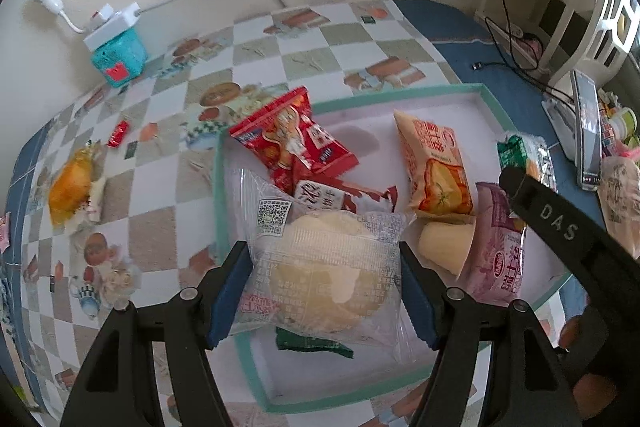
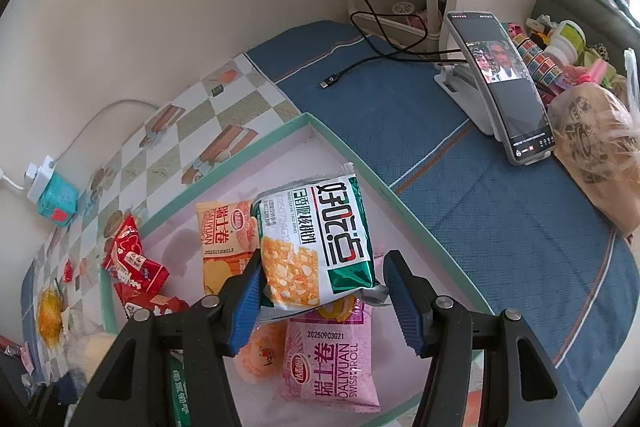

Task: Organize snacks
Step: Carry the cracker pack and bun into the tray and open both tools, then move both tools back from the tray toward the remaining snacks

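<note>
My left gripper (image 1: 321,251) is shut on a clear-wrapped round pale pastry (image 1: 328,291), held over the near left part of a white tray with a teal rim (image 1: 400,93). My right gripper (image 2: 323,263) is shut on a green-and-white snack packet (image 2: 316,227), tilted above the tray's right side (image 2: 360,163). One of its black fingers (image 1: 552,223) crosses the left wrist view at the right. In the tray lie red packets (image 1: 292,139), an orange roll packet (image 1: 436,167), a pink roll packet (image 2: 332,363), a jelly cup (image 1: 446,243) and a green packet (image 1: 312,345), partly hidden under the pastry.
On the checked tablecloth left of the tray lie a wrapped yellow bun (image 1: 72,187) and a small red candy (image 1: 119,133). A teal power cube (image 1: 118,59) stands by the wall. Right of the tray are a phone on a stand (image 2: 504,87), a loose cable (image 2: 332,81) and a brown bag (image 2: 592,147).
</note>
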`<state>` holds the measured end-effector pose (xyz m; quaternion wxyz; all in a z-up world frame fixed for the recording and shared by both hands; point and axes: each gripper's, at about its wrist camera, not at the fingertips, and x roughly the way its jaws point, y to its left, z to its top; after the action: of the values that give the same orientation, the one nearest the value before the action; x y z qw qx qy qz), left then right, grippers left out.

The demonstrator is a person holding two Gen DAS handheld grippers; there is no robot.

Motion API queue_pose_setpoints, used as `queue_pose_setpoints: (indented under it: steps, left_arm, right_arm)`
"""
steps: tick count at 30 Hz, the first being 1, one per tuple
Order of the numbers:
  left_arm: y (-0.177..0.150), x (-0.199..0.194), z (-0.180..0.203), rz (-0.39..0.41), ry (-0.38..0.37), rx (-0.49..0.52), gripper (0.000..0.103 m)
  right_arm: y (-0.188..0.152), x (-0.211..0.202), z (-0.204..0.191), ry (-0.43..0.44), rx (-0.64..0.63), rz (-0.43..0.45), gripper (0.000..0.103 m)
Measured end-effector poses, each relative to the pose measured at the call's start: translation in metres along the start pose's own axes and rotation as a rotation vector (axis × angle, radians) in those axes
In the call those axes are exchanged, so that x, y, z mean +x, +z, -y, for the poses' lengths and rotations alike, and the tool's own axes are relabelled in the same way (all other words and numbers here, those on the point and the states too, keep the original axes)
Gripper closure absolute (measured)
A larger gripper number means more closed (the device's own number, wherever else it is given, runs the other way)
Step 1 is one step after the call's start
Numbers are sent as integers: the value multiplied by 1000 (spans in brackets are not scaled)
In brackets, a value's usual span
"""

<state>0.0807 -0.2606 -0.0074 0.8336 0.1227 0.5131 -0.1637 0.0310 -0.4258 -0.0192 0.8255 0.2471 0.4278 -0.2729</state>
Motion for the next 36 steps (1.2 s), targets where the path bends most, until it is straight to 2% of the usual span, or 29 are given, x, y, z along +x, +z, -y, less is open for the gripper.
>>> queue_pose_setpoints:
  steps: [5, 9, 14, 21, 22, 28, 30, 31, 36]
  left_arm:
    - [-2, 8, 3, -23, -16, 5, 29]
    - [-2, 9, 4, -30, -15, 10, 25]
    - [-1, 7, 2, -29, -16, 12, 22]
    - [2, -4, -9, -5, -10, -10, 17]
    - [3, -5, -12, -2, -9, -21, 17]
    - [7, -11, -41, 8, 4, -111, 14]
    - [7, -13, -52, 16, 14, -147, 12]
    - [7, -14, -62, 21, 20, -178, 7]
    - [5, -16, -102, 30, 56, -301, 5]
  right_arm:
    - [0, 2, -2, 10, -4, -17, 39]
    - [0, 3, -4, 3, -18, -23, 39]
    - [0, 2, -7, -3, -36, -33, 29]
    - [-1, 1, -11, -24, -60, -47, 21]
    - [-1, 0, -11, -29, -61, -49, 17]
    - [0, -6, -13, -35, -79, -43, 16]
    - [0, -8, -14, -38, -87, -41, 6]
    - [-1, -9, -15, -38, -90, -41, 0]
    - [-2, -17, -21, -26, -106, -33, 0]
